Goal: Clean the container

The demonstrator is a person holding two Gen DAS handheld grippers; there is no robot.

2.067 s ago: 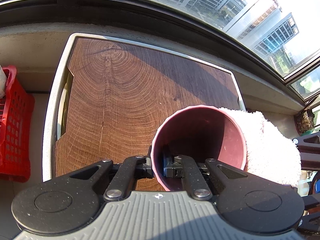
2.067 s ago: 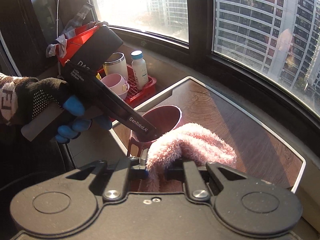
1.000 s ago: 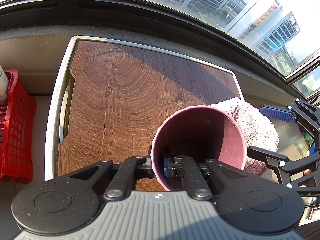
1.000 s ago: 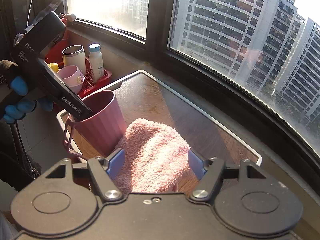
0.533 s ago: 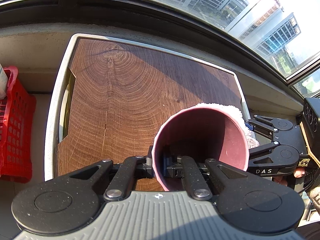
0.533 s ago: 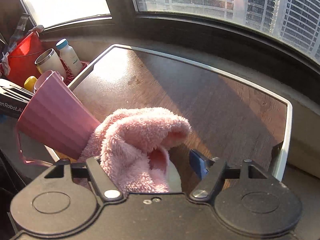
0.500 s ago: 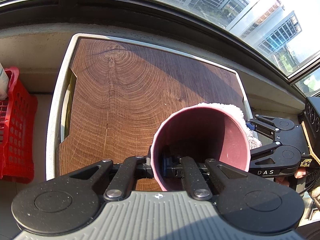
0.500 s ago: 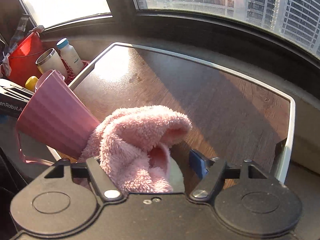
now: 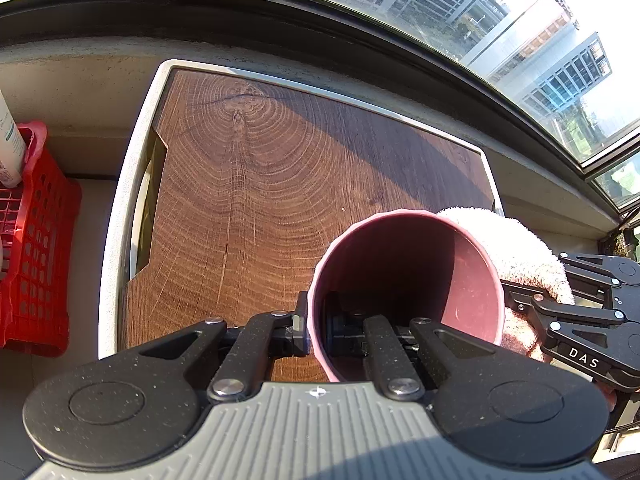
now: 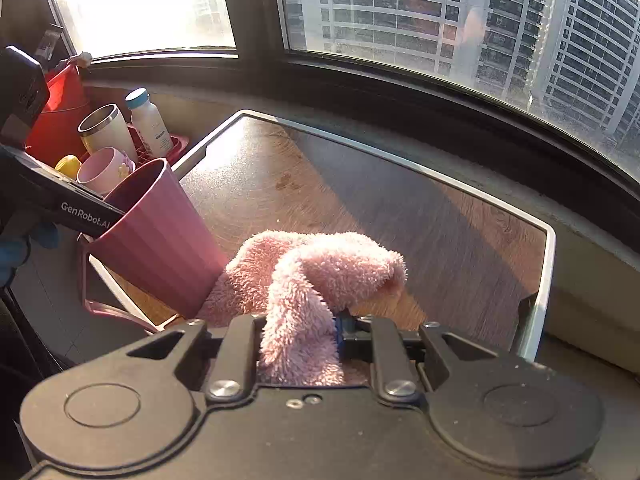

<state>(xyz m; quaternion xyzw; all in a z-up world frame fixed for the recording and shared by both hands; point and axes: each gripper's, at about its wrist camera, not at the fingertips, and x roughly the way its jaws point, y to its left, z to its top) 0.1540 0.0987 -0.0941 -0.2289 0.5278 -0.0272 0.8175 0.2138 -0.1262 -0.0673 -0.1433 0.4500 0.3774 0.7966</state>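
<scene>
We are tilting the pink cup (image 10: pixel 160 240), mouth up-left, left tongs (image 9: pixel 318 330) clamping its rim; right tongs (image 10: pixel 298 340) are pinching the pink cloth (image 10: pixel 316 268) beside it on the table (image 10: pixel 460 220).

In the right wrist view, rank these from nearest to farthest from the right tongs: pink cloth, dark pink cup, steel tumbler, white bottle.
1. Pink cloth: clamped in the right tongs.
2. Dark pink cup: just left, against the cloth, held by the left tongs.
3. Steel tumbler and white bottle: far left in the red basket, too close to call.

Left hand-held gripper (image 9: pixel 318 334): black linkage arms, silver screws, ribbed grey housing. Right hand-held gripper (image 10: pixel 300 332): black body, blue pads. Blue glove (image 10: pixel 16 246).
</scene>
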